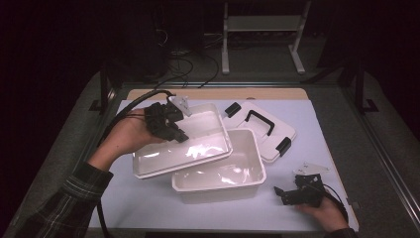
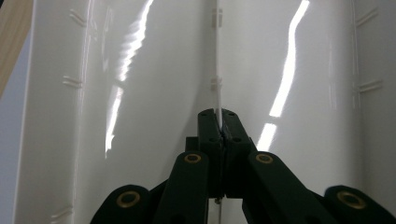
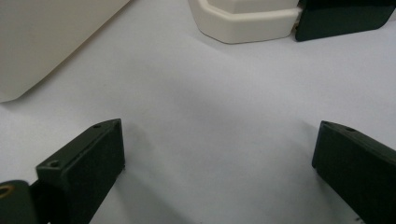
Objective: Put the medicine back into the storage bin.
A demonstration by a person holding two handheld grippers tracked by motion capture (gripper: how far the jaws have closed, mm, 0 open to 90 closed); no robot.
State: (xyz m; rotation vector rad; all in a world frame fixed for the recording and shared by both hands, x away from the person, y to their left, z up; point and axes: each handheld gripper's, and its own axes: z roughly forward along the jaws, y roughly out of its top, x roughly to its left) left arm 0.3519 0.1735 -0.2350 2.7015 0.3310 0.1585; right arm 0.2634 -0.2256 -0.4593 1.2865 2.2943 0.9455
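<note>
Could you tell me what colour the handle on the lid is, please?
Black; the handle on the white lid shows best in the high view.

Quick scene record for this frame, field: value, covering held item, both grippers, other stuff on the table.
held item: white inner tray, lifted and tilted over the white bin
left gripper: fingers shut on the tray's thin wall
right gripper: open, holding nothing, low over the table right of the bin
lid: lying flat behind the bin, black handle and latches up
</note>
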